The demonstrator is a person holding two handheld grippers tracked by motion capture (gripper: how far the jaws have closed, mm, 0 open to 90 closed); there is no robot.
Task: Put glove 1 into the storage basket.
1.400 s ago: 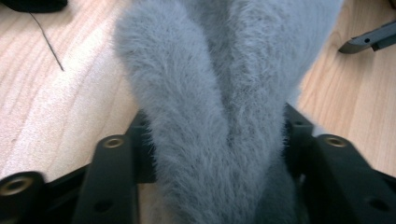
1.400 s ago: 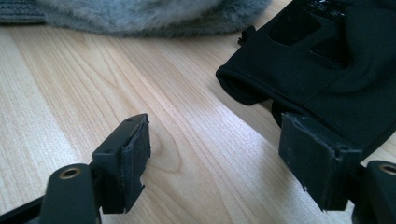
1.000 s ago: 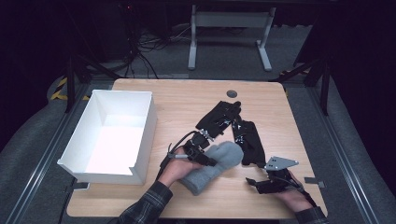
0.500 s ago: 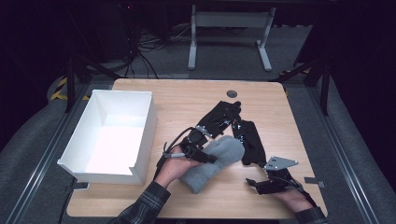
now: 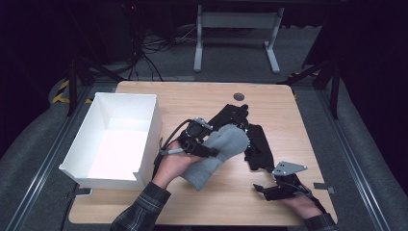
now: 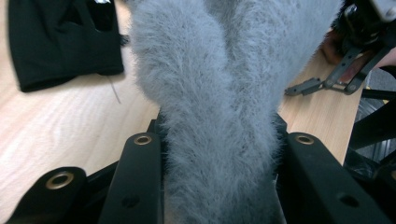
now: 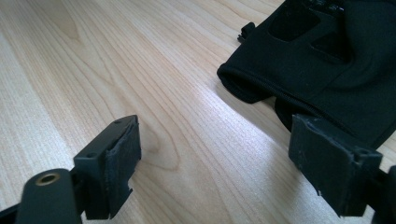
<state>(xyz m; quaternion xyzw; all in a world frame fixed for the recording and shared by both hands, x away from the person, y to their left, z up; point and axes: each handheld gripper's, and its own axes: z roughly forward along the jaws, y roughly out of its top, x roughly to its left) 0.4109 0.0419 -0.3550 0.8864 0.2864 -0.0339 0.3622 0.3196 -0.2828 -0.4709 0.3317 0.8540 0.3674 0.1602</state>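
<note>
A fluffy grey mitten hangs lifted over the middle of the wooden table. My left gripper is shut on its cuff end. In the left gripper view both black jaws press into the grey mitten. Black gloves lie in a heap just beyond and to the right. My right gripper rests low near the front right, open; its jaws have just been opening and nothing is between them. In the right gripper view a black glove lies ahead of the right gripper.
A white open box stands at the table's left side. A small dark round cap sits near the far edge. The right hand's gripper shows at the upper right of the left gripper view. Bare wood lies along the front.
My left gripper has risen with the grey mitten, which now hangs higher off the table. The right gripper has stayed in place.
</note>
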